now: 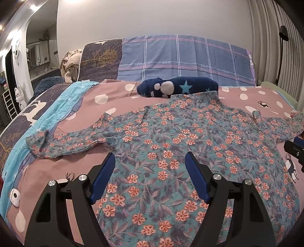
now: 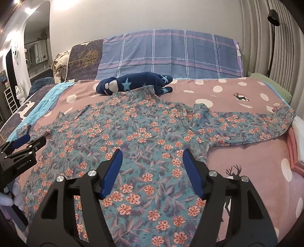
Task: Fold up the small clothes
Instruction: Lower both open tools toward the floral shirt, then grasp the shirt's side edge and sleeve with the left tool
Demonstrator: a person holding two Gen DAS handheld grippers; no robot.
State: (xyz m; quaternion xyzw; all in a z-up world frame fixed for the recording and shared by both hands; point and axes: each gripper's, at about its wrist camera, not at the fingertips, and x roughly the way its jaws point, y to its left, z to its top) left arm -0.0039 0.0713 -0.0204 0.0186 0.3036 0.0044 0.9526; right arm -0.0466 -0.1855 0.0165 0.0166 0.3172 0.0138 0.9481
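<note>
Bedroom. Plain white wall (image 1: 152,17) behind bed (image 1: 114,98); pink polka-dot cover with deer prints. Plaid blue pillow (image 1: 180,58) and dark tree-print pillow (image 1: 100,58) propped at headboard. Ribbed curtain (image 1: 269,47) right, black floor lamp (image 1: 283,34) beside it. Arched doorway (image 1: 38,47) left, ceiling spots lit. Beige clothes heap (image 1: 70,64) near pillows.

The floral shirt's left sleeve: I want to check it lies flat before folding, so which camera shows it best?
The left wrist view: the left sleeve of the floral shirt lies spread out to its cuff. In the right wrist view the sleeve sits foreshortened at the edge, partly hidden by the left gripper.
</note>
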